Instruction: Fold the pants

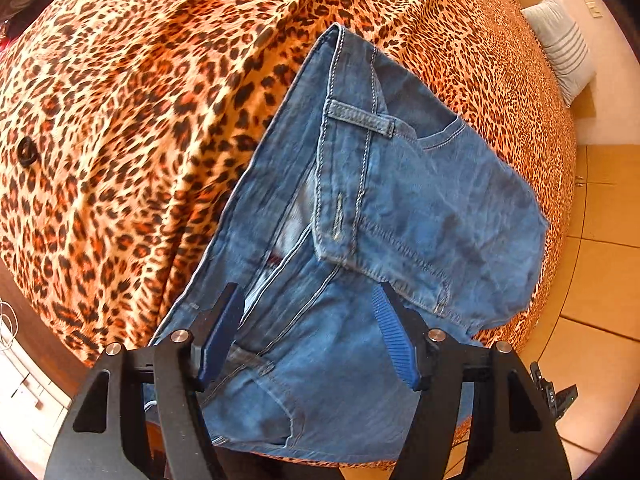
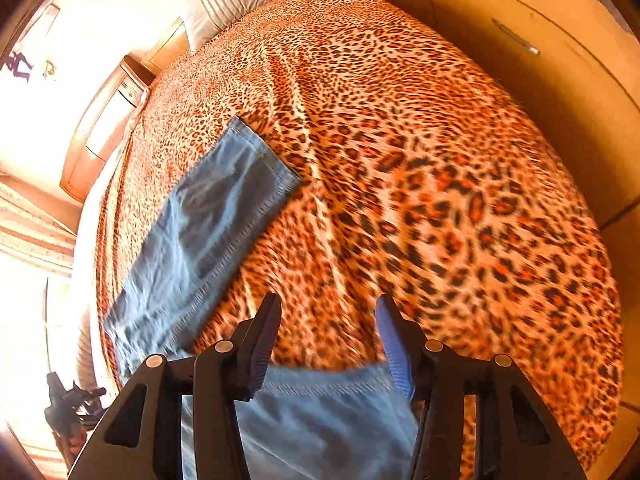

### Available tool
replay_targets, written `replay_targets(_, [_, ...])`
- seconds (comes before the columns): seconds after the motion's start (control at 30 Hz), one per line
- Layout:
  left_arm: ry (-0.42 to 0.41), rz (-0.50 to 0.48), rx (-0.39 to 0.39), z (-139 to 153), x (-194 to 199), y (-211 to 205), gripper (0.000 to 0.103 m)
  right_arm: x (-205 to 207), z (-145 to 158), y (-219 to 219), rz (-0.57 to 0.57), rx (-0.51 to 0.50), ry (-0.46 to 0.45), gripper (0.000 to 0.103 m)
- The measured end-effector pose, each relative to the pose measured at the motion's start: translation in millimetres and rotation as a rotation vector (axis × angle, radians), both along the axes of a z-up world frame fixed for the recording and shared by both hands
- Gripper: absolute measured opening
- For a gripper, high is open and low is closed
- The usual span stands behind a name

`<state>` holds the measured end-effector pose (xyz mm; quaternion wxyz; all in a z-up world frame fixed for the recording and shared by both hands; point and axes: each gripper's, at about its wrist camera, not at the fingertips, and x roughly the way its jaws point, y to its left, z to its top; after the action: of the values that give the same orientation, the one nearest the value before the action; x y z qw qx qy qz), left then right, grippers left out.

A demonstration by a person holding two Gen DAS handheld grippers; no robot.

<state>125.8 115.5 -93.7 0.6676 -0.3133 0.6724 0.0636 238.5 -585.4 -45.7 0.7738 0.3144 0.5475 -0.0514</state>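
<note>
Both our left tongs and right tongs gape empty over the jeans on the bed; next, we judge, comes gripping a waistband corner.

A home bedroom, shown by a wide bed under a leopard-print cover with a striped pillow at the far end. Wooden nightstand beside the bed on the left, wooden wardrobe doors along the right, tiled floor.
</note>
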Motion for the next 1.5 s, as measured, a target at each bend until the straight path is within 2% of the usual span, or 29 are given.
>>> replay_targets(0.17, [0.012, -0.009, -0.006, -21, 39, -5, 0.066, 76, -38, 19, -0.064, 0.077, 0.052, 0.051])
replay_targets(0.2, [0.015, -0.002, 0.000, -32, 57, -10, 0.066, 87, -49, 20, -0.081, 0.080, 0.074, 0.051])
replay_targets(0.27, [0.017, 0.016, -0.011, -39, 67, -11, 0.066, 103, -64, 20, -0.123, 0.112, 0.096, 0.051])
replay_targets(0.33, [0.020, 0.021, -0.004, -50, 85, -16, 0.066, 106, -76, 23, -0.151, 0.150, 0.079, 0.051])
replay_targets(0.4, [0.027, 0.015, 0.036, -56, 93, -21, 0.066, 114, -85, 25, -0.163, 0.133, 0.107, 0.051])
replay_targets(0.43, [0.035, 0.004, 0.068, -58, 96, -24, 0.064, 116, -84, 27, -0.167, 0.115, 0.091, 0.051])
replay_targets(0.47, [0.044, -0.014, 0.113, -59, 98, -28, 0.048, 119, -80, 28, -0.165, 0.095, 0.078, 0.042])
replay_targets(0.5, [0.060, -0.035, 0.158, -60, 100, -32, 0.034, 122, -77, 29, -0.152, 0.095, 0.068, 0.006])
replay_targets(0.53, [0.086, -0.057, 0.199, -61, 102, -37, 0.022, 123, -72, 28, -0.143, 0.088, 0.064, 0.005])
replay_targets(0.63, [0.071, -0.062, 0.228, -62, 108, -44, 0.022, 113, -51, 14, -0.138, 0.046, -0.001, 0.003])
replay_targets(0.67, [0.071, -0.068, 0.240, -64, 108, -45, 0.022, 108, -53, 11, -0.130, 0.029, 0.015, 0.004])
replay_targets(0.77, [0.076, -0.087, 0.261, -64, 108, -48, 0.022, 99, -85, 7, -0.104, 0.000, 0.126, 0.004])
replay_targets(0.83, [0.081, -0.104, 0.246, -65, 115, -50, 0.022, 89, -86, 2, -0.153, 0.045, 0.093, 0.004])
replay_targets(0.9, [0.076, -0.111, 0.195, -60, 113, -44, 0.022, 88, -86, 0, -0.153, 0.084, 0.089, 0.011])
replay_targets(1.03, [-0.039, -0.015, 0.152, -25, 111, -4, 0.024, 81, -53, -17, -0.140, 0.016, 0.039, 0.018])
replay_targets(1.1, [-0.056, 0.033, 0.129, -20, 123, 14, 0.036, 91, -40, -23, -0.132, -0.019, 0.018, 0.033])
replay_targets(1.13, [-0.050, 0.051, 0.116, -20, 132, 21, 0.047, 100, -36, -24, -0.116, -0.027, 0.012, 0.035])
replay_targets(1.17, [-0.055, 0.068, 0.103, -21, 140, 24, 0.051, 111, -33, -23, -0.096, -0.033, 0.009, 0.037])
replay_targets(1.3, [-0.028, 0.061, 0.053, -38, 169, 13, 0.051, 167, -37, -4, -0.024, -0.008, 0.013, 0.040])
replay_targets(1.37, [-0.015, 0.048, 0.058, -44, 179, 3, 0.051, 199, -42, 7, 0.006, 0.012, 0.017, 0.046])
replay_targets(1.43, [-0.018, 0.033, 0.065, -47, 180, -5, 0.051, 227, -45, 19, 0.037, -0.016, 0.013, 0.048])
replay_targets(1.5, [-0.013, 0.024, 0.063, -50, 186, -11, 0.051, 248, -53, 29, 0.070, -0.043, 0.032, 0.058])
